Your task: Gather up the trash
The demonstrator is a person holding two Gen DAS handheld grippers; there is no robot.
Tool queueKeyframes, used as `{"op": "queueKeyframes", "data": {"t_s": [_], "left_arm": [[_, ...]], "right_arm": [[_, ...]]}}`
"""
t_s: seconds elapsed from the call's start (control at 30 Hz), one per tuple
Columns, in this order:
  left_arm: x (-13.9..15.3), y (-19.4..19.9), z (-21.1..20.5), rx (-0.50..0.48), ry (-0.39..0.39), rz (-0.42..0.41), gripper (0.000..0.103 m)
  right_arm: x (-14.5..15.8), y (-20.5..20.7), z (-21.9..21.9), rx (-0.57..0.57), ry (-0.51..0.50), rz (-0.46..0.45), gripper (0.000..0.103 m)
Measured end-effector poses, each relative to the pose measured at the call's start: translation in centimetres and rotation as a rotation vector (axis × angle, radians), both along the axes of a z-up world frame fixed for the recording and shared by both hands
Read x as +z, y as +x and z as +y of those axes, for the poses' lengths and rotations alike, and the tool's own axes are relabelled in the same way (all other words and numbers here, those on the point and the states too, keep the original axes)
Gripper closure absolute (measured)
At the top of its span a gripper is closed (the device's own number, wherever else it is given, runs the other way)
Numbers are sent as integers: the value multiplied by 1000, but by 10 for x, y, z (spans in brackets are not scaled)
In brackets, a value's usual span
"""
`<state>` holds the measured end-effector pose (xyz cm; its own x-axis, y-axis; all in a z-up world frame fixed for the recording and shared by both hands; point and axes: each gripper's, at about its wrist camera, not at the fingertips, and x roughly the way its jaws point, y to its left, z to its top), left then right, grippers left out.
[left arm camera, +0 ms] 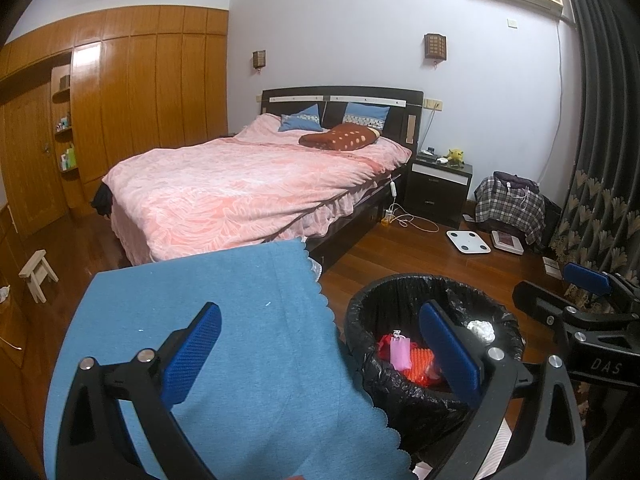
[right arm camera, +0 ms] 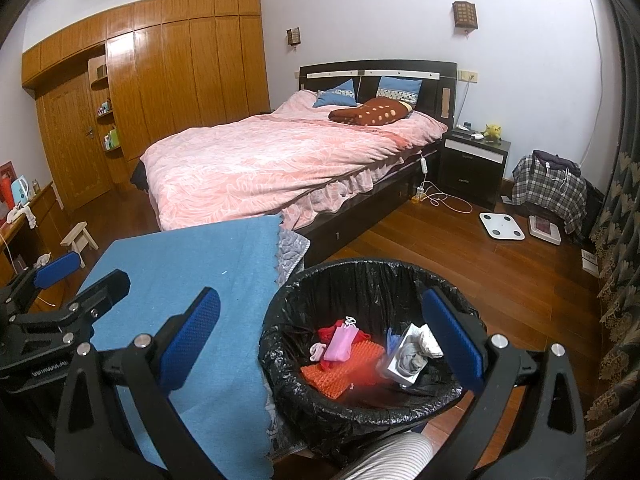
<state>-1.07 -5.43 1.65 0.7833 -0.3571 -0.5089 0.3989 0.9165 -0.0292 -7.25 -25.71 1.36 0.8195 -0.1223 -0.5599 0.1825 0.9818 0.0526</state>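
Note:
A round bin with a black liner (left arm camera: 400,286) (right arm camera: 360,270) stands beside a surface covered by a blue cloth (left arm camera: 220,288) (right arm camera: 192,256). Inside lie a pink piece (right arm camera: 340,344), an orange studded mat (right arm camera: 344,372), a red scrap (right arm camera: 328,334) and a crumpled grey-white wrapper (right arm camera: 408,354), which looks smeared. My right gripper (right arm camera: 322,336) (left arm camera: 560,288) hangs open over the bin's near rim with nothing between its fingers. My left gripper (left arm camera: 320,352) (right arm camera: 82,276) is open too, spanning the cloth's edge and the bin, and holds nothing.
A bed with a pink cover (right arm camera: 280,160) fills the middle of the room. A nightstand (right arm camera: 472,168), a white scale (right arm camera: 502,226) and a plaid-covered pile (right arm camera: 548,188) sit at right. A small wooden stool (right arm camera: 80,240) stands at left. A striped sleeve (right arm camera: 384,456) shows below.

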Motion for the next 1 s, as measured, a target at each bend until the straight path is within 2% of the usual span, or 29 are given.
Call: {"op": "queueKeyframes", "data": {"t_s": [1.0], "left_arm": [[2,0,1,0,5,0,6]], "right_arm": [[1,0,0,0,0,0,5]]}}
